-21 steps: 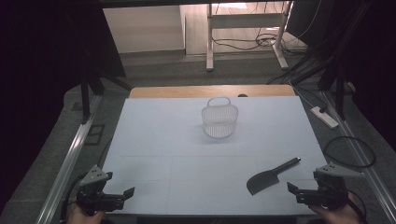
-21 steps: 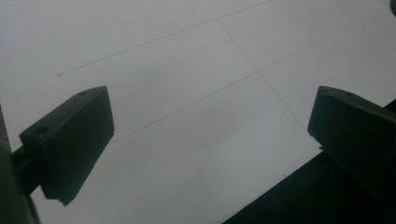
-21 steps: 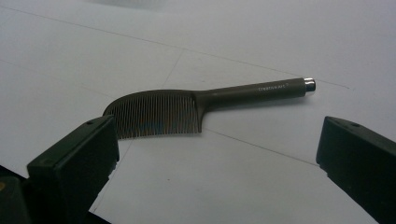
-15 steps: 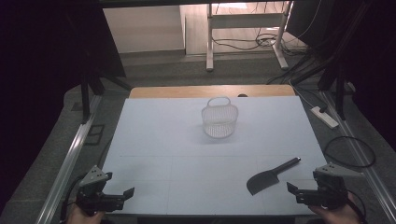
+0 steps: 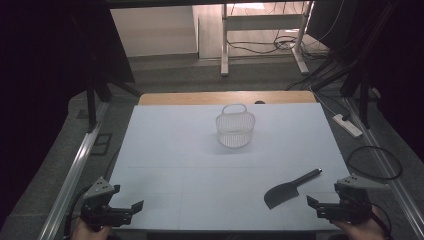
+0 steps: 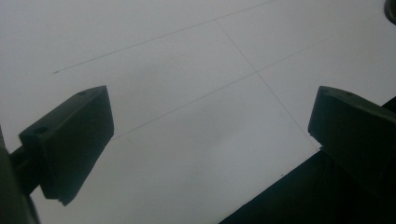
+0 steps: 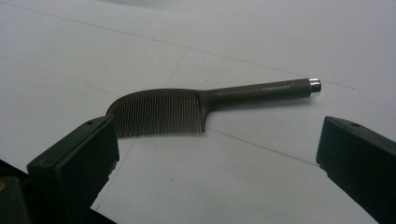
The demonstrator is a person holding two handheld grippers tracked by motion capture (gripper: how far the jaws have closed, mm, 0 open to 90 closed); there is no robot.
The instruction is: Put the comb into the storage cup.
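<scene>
Both grippers sit at the near edge of the white table, each held in a hand. At the near left corner, the left gripper has its jaws spread wide apart, and in the left gripper view nothing lies between them but bare white tabletop crossed by faint lines. At the near right corner, the right gripper is likewise spread wide with nothing between its jaws. In the right gripper view, a dark comb lies flat just ahead of the jaws, untouched, its fine teeth facing them and its handle ending in a small silver cap. Seen from above, the comb rests just beside that gripper. Farther back, near mid-table, stands a white basket with a handle; it appears to be wire mesh, though the view is too coarse to be sure.
</scene>
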